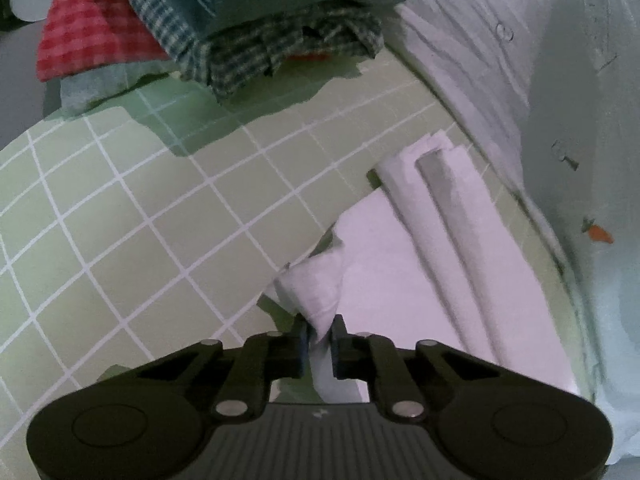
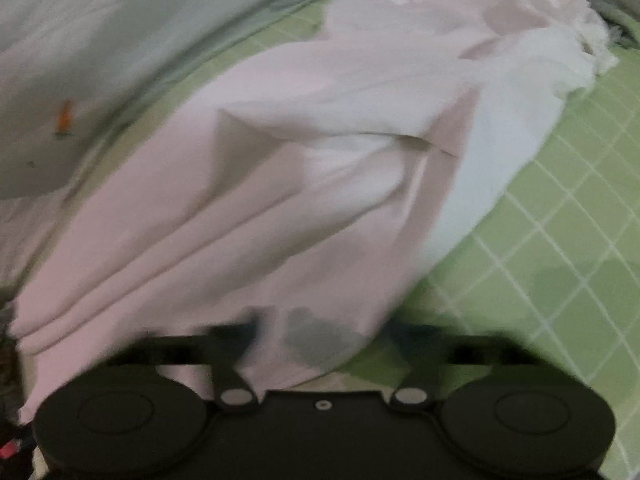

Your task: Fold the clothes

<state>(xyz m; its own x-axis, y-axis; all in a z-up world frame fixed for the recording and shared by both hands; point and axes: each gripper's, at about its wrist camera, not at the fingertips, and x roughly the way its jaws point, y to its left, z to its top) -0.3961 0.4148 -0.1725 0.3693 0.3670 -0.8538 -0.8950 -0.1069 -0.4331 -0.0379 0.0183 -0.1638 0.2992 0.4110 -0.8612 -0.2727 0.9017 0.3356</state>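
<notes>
Green gridded sheeting (image 1: 120, 208) covers the work surface in both views, and a pale, pinkish-white garment (image 2: 280, 168) lies spread and rumpled across it. Nearest the lens at the bottom centre of the left wrist view, the left gripper (image 1: 320, 336) has its jaws clenched on a small peaked corner of that garment (image 1: 316, 292), the cloth bunching up between the fingers. Across the lower edge of the right wrist view, the right gripper (image 2: 320, 340) is smeared by motion blur; its fingers look spread wide with cloth draped between them, though I cannot tell for sure whether they grip anything. Beyond the left gripper the fabric runs toward the right of the frame in long soft ridges, so it seems thin, light and limp: it should sag from any held point and is likely best taken at corners or hems, with both ends kept taut to make a clean crease. Farther off, in the upper left of the left wrist view, sits a stack of checked clothes (image 1: 256, 32) in red, teal and dark green. Light bedding (image 1: 580, 80) fills the upper right.
</notes>
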